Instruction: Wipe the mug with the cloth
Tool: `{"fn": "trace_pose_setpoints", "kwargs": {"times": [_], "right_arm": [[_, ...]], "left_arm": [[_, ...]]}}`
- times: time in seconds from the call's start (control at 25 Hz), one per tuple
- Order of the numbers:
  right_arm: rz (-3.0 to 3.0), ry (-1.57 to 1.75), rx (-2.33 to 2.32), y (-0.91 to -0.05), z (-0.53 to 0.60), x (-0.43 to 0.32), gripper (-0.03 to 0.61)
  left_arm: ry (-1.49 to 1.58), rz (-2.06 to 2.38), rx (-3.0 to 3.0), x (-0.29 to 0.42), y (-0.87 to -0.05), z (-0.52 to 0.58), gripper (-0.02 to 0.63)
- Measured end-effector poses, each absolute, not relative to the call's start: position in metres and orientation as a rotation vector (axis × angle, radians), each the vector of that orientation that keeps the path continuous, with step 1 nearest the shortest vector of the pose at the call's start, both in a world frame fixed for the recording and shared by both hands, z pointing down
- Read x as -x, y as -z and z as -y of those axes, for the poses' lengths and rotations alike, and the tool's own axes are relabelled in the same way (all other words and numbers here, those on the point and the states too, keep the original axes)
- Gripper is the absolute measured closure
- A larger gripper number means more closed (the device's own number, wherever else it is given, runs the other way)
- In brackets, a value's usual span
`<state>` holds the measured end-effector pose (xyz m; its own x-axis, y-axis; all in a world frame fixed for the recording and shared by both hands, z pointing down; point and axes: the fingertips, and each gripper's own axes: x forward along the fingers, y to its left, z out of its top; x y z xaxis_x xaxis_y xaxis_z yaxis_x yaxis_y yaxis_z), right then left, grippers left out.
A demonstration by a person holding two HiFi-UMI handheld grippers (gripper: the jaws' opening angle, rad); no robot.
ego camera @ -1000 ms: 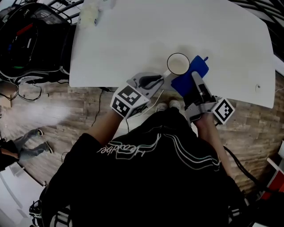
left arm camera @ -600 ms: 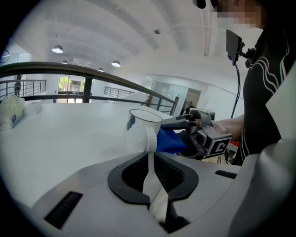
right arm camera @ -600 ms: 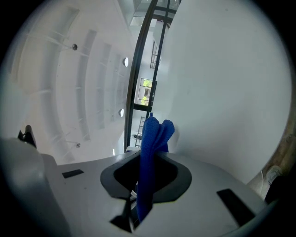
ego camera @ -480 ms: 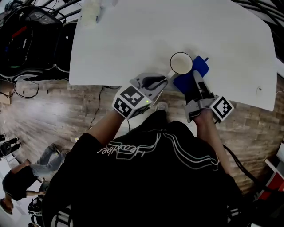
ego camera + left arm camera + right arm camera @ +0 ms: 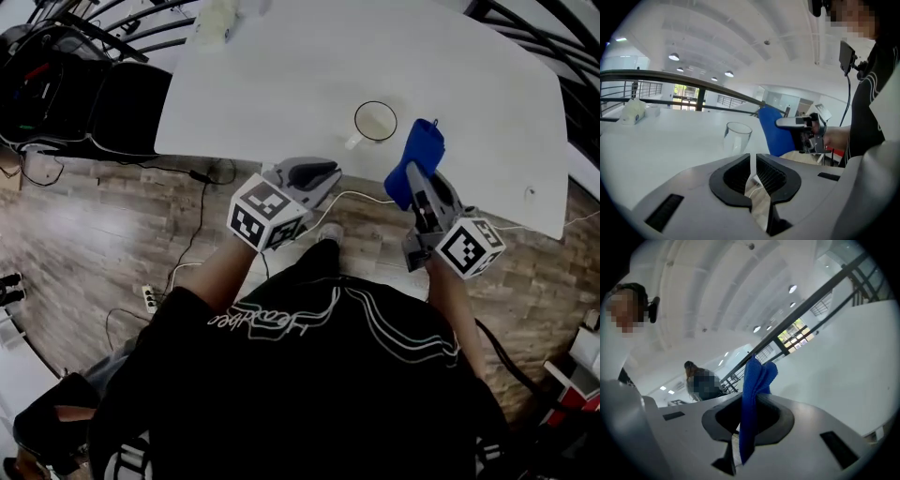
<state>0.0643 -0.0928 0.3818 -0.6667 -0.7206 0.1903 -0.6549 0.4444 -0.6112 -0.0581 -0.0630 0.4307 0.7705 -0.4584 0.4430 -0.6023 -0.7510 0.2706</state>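
Note:
A white mug [image 5: 375,122] stands upright on the white table [image 5: 281,75] near its front edge, handle toward me; in the left gripper view the mug [image 5: 737,136] rises just beyond the jaws. My left gripper [image 5: 323,174] hovers off the table edge, a short way from the handle, shut with nothing between its jaws [image 5: 753,161]. My right gripper [image 5: 417,187] is shut on the blue cloth [image 5: 420,157], raised to the right of the mug and apart from it. In the right gripper view the cloth [image 5: 754,380] sticks up out of that gripper [image 5: 750,404].
A pale crumpled bag [image 5: 220,19] lies at the table's far left corner. Black gear with cables [image 5: 56,84] stands left of the table. Wooden floor [image 5: 141,225] lies under both grippers. A railing [image 5: 670,77] runs behind the table.
Both grippers have drawn back from the mug toward me. The left one has come off the handle, and the cloth no longer touches the mug's side.

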Motion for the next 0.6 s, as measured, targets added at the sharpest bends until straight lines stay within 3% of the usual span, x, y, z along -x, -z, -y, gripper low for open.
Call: {"fn": "trace_pose_setpoints", "kwargs": {"times": [0.28,0.6], "right_arm": [[-2.837,0.900,1.084,-0.334,0.070,-0.036,0.531],[-2.921,0.622,1.009,-0.243,-0.032,-0.068,0.531]], "left_arm": [[-0.191,0.820,-2.552,0.053,-0.346,0.053,0.604],[-0.002,0.858,-2.748,0.004,-0.224,-0.046,0.606]]}}
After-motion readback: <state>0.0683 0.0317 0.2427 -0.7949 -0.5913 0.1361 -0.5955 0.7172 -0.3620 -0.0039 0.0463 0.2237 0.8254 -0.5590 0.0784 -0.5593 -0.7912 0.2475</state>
